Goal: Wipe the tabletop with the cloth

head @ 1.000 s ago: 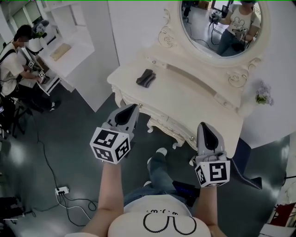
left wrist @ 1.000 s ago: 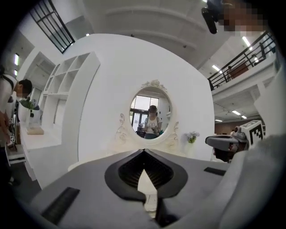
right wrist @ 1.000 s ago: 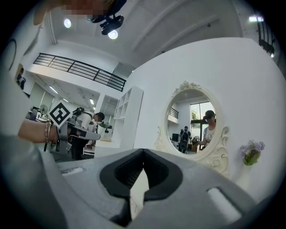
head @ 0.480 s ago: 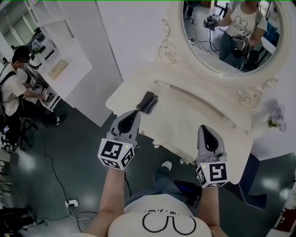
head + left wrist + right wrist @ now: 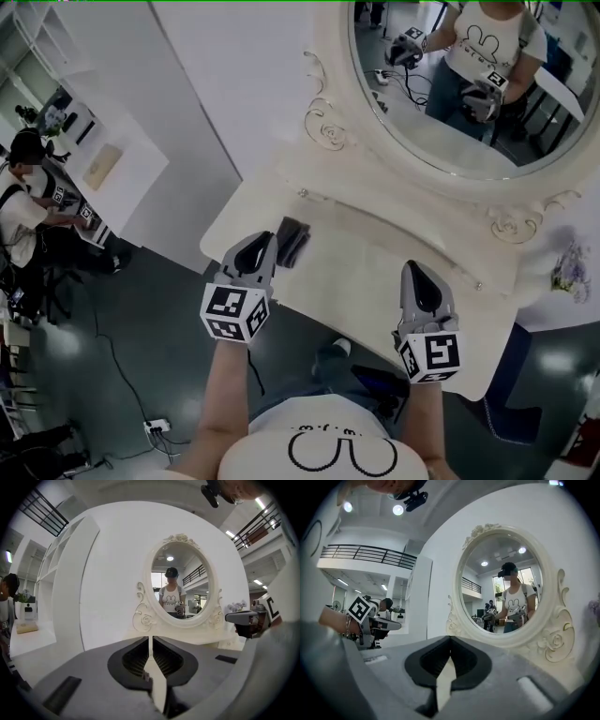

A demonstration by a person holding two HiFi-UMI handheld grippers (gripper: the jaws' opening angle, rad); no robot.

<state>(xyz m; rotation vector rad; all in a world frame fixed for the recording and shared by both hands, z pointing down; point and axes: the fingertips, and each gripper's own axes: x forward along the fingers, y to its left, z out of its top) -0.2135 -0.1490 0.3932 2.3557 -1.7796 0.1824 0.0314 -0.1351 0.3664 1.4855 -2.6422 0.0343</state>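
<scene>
White dressing table (image 5: 375, 258) with an oval mirror (image 5: 450, 112) stands against a pale wall, over a dark floor; the dark cloth (image 5: 293, 241) lies near its left front corner, long side toward the mirror, just beyond the left gripper (image 5: 263, 246); the right gripper (image 5: 413, 274) is well apart; both have jaws closed and empty.

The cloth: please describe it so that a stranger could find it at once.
Find the cream dressing table under the oval mirror. Near its left end lies the cloth, a dark folded bundle, the only dark thing on that pale top.
</scene>
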